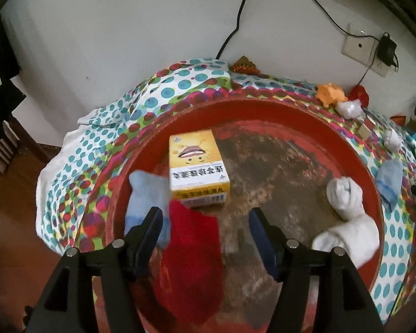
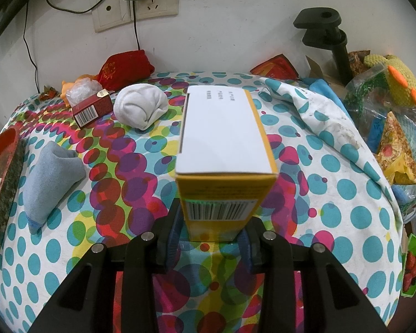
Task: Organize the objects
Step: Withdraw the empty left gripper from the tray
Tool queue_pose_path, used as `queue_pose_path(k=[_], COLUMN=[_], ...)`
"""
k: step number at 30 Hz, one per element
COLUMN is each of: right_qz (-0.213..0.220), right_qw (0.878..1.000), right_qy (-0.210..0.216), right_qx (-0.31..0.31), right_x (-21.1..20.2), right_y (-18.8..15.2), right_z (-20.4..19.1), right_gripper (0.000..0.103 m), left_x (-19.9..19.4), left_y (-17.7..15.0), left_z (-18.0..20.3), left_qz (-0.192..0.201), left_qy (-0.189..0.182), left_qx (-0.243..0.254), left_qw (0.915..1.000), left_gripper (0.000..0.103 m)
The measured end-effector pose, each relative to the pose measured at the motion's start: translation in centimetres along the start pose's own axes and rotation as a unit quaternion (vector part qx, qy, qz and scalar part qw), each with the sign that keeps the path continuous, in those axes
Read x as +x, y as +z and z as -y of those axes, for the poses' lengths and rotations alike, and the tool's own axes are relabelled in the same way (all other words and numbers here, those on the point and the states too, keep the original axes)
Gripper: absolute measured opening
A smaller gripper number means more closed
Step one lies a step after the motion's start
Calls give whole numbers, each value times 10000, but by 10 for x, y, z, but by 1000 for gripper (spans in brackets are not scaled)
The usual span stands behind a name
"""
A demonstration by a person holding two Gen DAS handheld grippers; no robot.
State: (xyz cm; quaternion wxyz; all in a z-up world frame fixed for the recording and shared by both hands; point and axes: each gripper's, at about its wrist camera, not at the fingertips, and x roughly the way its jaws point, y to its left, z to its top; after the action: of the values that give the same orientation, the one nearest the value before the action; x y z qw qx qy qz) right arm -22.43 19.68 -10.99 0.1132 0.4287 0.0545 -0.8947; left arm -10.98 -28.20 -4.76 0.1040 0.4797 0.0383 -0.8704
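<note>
In the left wrist view a round red tray holds a yellow-and-white box, a light blue sock, a red sock and a white sock. My left gripper is open above the tray; the red sock lies blurred between its fingers, loose. In the right wrist view my right gripper is shut on a yellow-and-white box, held above the dotted tablecloth.
On the cloth lie a grey-blue sock, a rolled white sock, a small red box, a red pouch and an orange toy. Snack bags and a knitted toy crowd the right edge. The tray's edge shows at left.
</note>
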Motion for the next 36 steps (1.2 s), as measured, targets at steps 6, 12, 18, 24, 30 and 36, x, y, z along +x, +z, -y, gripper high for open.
queue_pose_path(k=[6,12,18,24,30,36], right_qz=[-1,-6,-18,5,38,86], right_qw=[10000,10000,9999,9996,9986,9961], right_qy=[-22,-44,-106,-268,-466,-669], right_qx=[-23,-22,12,-106,-244,-574], right_x=[0,1,1,0,-2,-3], right_y=[0,1,2,1,0,0], right_z=[0,1,4,-1,-8,-23], right_gripper=[35,38,42,42,42,30], left_x=[-25,-50,-65,-70,-81,-84], left_y=[-25,-55,-86,-114,-130,-129], left_z=[14,29,39,40,35,25], left_qz=[310,489,719,832,1072,1082], left_qy=[233,-102,9,134,301,333], left_qx=[205,116,83,181,352,306], left_qw=[9990,9987,9974,9963,9932,9931], left_gripper=[66,66,66,66,66,66])
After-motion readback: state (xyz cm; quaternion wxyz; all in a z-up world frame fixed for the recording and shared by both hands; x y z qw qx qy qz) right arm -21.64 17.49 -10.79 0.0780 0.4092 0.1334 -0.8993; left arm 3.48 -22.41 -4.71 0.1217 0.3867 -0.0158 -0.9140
